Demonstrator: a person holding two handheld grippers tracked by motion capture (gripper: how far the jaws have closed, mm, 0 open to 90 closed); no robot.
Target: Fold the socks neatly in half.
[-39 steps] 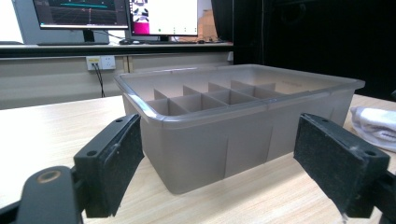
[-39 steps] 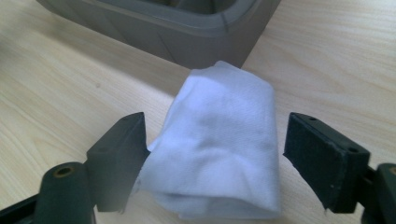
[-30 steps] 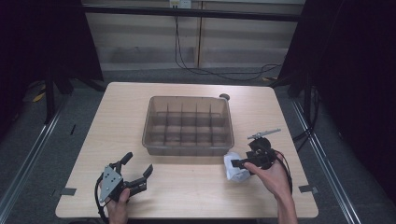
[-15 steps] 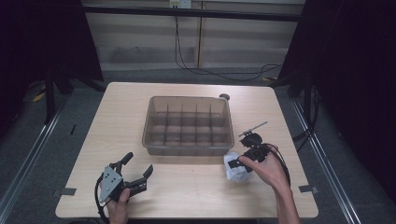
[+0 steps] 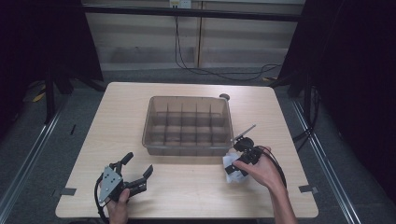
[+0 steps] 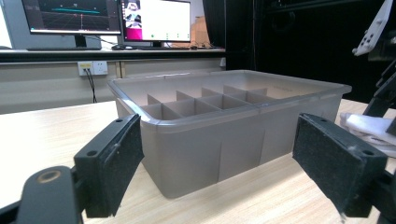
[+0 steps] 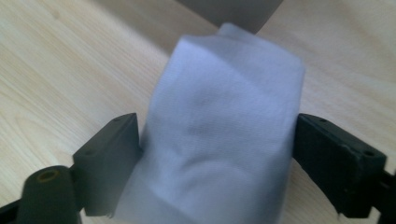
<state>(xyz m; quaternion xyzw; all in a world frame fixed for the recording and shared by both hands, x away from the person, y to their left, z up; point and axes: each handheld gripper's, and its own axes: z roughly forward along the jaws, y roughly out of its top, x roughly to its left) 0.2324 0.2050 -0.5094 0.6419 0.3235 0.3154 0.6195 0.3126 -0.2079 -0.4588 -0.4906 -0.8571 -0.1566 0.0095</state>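
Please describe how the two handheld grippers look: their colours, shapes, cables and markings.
Both are black. The left gripper has flat rectangular jaws with dark pads, a grey three-cornered plate on top and a black cable. The right gripper also trails a black cable. No sleeves are visible.

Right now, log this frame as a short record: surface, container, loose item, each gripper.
surface: table, light wood
container: bin, translucent grey, divided into compartments that look empty
loose item: white cloth, on the table by the bin's right front corner
left gripper: open, holds nothing, faces the bin
right gripper: jaws on both sides of the cloth, touching it; firm grip not certain
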